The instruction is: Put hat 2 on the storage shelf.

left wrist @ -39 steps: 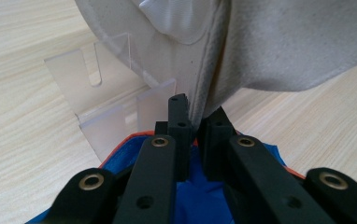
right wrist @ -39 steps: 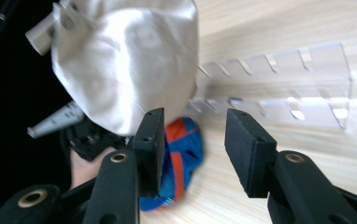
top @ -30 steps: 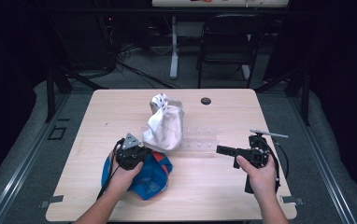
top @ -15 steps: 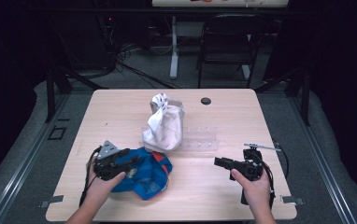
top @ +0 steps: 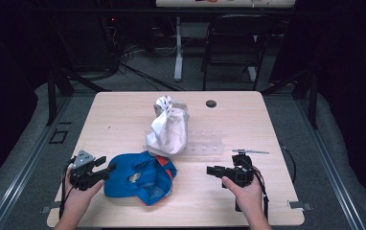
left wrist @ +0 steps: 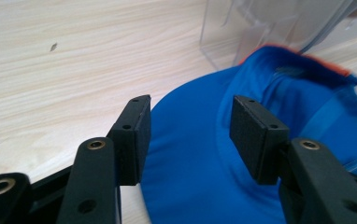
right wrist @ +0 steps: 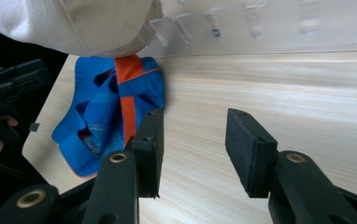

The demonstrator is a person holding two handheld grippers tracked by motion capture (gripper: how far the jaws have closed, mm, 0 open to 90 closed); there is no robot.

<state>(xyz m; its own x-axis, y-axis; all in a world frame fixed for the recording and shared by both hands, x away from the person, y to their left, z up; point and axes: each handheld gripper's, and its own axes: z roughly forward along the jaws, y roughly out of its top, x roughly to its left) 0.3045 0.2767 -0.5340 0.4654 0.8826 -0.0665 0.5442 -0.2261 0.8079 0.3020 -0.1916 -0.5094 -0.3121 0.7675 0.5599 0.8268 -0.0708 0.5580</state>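
Note:
A blue cap (top: 140,177) with orange trim lies flat on the wooden table (top: 123,110), near its front. My left gripper (top: 106,169) sits just left of the cap's brim. Its jaws have just been opening and stand apart. In the left gripper view the blue cap (left wrist: 270,107) shows in the gap of the left gripper (left wrist: 190,114), and the pads do not press on it. My right gripper (top: 211,170) points left at the cap from the right, open and empty. The right gripper view shows the right gripper (right wrist: 194,126) over bare wood, with the blue cap (right wrist: 111,102) beyond.
A white cap (top: 167,127) rests on a clear plastic rack (top: 204,143) at the table's middle, just behind the blue cap. A small black disc (top: 211,103) lies near the far edge. A dark chair (top: 229,43) stands beyond the table.
My left gripper has let go of the blue cap and drawn back to the left, its jaws now apart. The right hand has come closer to the table's front edge.

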